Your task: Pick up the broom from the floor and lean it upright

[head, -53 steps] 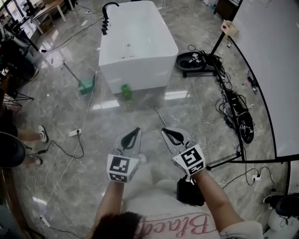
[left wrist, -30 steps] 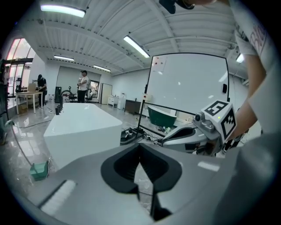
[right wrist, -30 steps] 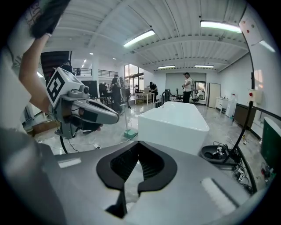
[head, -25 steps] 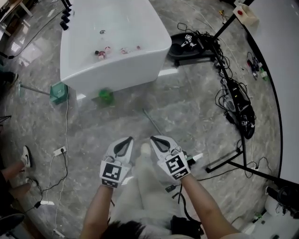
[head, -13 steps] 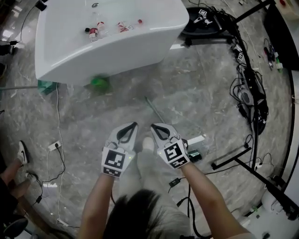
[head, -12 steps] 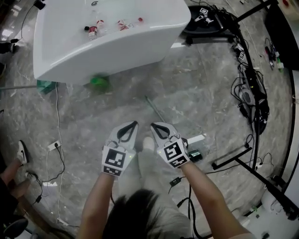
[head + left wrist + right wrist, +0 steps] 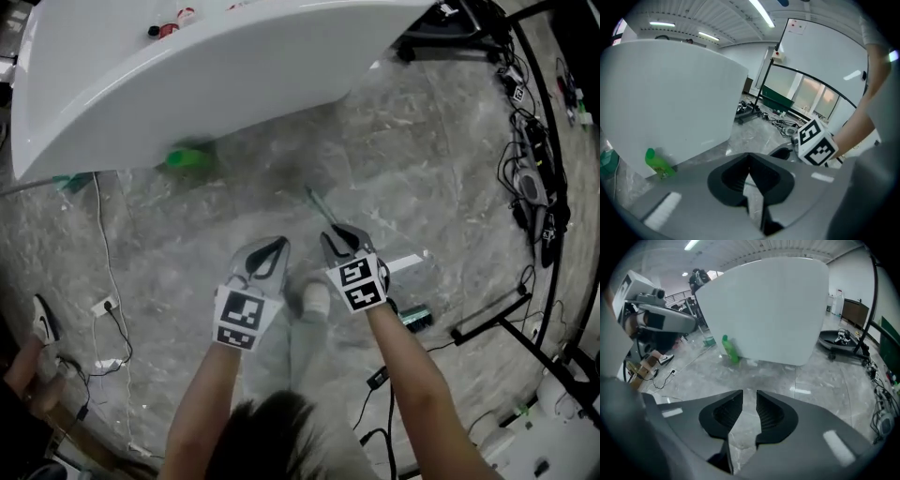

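Note:
The broom shows only as a thin greenish handle [image 7: 315, 203] lying on the grey marble floor, running toward me from below the white bathtub [image 7: 206, 84]. Its near part passes under my right gripper [image 7: 331, 233], which hangs just above it. The right jaws are opening, with a narrow gap; in the right gripper view [image 7: 750, 394] only floor shows between them. My left gripper [image 7: 278, 244] hovers a hand's width to the left of the handle. In the left gripper view [image 7: 750, 156] its tips meet and hold nothing. The broom's head is hidden.
A green bottle [image 7: 190, 157] lies at the bathtub's foot, also seen as the bottle [image 7: 730, 348] in the right gripper view. Cables and a black stand [image 7: 530, 178] crowd the right side. A power strip and cord [image 7: 101, 307] lie left, near another person's shoe [image 7: 42, 319].
Both grippers have sunk toward the floor and moved forward over the handle's near part. The right jaws have parted slightly. The head view has bent closer to the bathtub.

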The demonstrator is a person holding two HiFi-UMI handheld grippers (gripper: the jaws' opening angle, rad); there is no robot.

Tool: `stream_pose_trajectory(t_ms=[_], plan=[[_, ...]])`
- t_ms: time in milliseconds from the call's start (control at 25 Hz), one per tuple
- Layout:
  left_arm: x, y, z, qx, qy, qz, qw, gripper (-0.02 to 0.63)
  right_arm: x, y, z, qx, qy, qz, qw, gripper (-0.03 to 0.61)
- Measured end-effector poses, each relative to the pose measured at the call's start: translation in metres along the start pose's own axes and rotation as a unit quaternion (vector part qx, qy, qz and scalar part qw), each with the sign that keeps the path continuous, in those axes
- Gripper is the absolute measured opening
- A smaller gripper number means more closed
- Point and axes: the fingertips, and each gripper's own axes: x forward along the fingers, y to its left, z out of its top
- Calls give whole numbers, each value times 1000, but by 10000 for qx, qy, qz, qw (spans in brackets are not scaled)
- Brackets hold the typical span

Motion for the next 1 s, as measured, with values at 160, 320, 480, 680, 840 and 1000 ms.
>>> stream_pose_trajectory(t_ms=[160, 320, 480, 680, 840, 1000], plan=[[24, 16, -31, -5, 231, -123, 9997, 0, 56, -26, -42, 22, 759, -227, 9969, 78], [51, 28, -56, 145, 446, -244, 9986, 0, 98, -44, -73, 160, 1282, -315, 9911, 78], [79, 35, -80, 201, 666, -339, 9970, 0, 130, -54, -107, 249, 1724, -350, 9841, 86], [123, 44, -98, 250, 935, -414, 9944, 0, 156, -65, -125, 223, 1973, -503, 9788, 86], [153, 48, -108, 152, 1143, -409, 9925, 0, 168, -72, -135, 143, 2106, -575, 9758, 92], [170, 53, -104, 65, 1104, -328, 9933, 0, 178, -73, -141, 42, 2075, -599, 9764, 93]])
